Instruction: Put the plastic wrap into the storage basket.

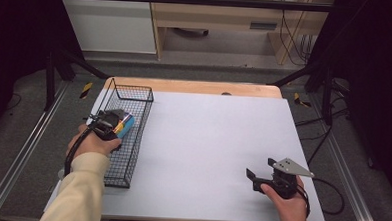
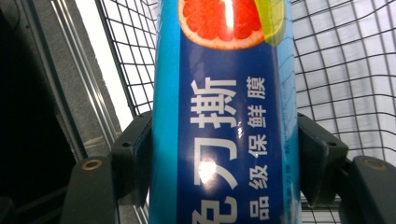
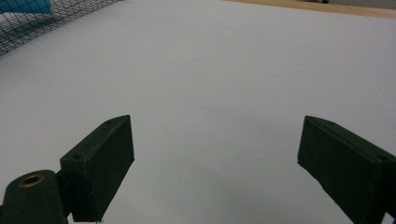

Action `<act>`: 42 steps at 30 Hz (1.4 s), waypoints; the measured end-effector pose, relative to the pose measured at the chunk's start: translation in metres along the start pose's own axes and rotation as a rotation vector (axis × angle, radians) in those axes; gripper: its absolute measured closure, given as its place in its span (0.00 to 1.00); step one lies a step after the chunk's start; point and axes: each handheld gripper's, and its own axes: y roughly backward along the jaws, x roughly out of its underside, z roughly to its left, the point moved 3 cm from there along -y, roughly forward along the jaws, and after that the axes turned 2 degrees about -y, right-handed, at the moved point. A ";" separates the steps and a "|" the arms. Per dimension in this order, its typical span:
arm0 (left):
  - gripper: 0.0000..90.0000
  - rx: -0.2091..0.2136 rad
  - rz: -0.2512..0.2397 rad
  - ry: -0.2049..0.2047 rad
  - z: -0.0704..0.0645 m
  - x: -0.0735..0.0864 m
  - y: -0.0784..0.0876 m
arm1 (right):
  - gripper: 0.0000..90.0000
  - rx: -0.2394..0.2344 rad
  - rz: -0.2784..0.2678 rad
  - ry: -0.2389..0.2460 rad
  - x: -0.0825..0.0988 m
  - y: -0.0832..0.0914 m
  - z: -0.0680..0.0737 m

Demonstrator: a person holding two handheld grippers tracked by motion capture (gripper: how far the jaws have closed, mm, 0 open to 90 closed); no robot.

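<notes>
A black wire basket (image 1: 127, 137) is sitting along the left edge of the white table (image 1: 212, 141), its long side running away from the person; its mesh walls are rising on every side of the load, and in the left gripper view the grid (image 2: 345, 70) is closing in behind and to both sides of the box; the rest of the tabletop is lying bare out to the right hand. The left gripper (image 1: 108, 124) is reaching into the basket and pinching a long blue box (image 2: 224, 116) across its narrow width, both black jaws pressing on its sides; the box is lying inside the basket, its long axis running straight ahead from the jaws, its far end bearing a picture of cut grapefruit (image 2: 219, 23). The right gripper (image 1: 261, 176) is resting near the table's front right corner, well apart from the basket, its jaws spreading wide over bare table with nothing between them.
</notes>
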 end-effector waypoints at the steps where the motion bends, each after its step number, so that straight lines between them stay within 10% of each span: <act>1: 0.36 -0.003 0.001 0.003 0.000 0.001 -0.001 | 0.12 -0.001 -0.001 0.002 0.000 0.000 0.000; 42: 0.35 -0.036 0.030 -0.011 -0.009 0.003 -0.009 | 0.12 -0.014 0.004 0.008 0.000 -0.002 0.002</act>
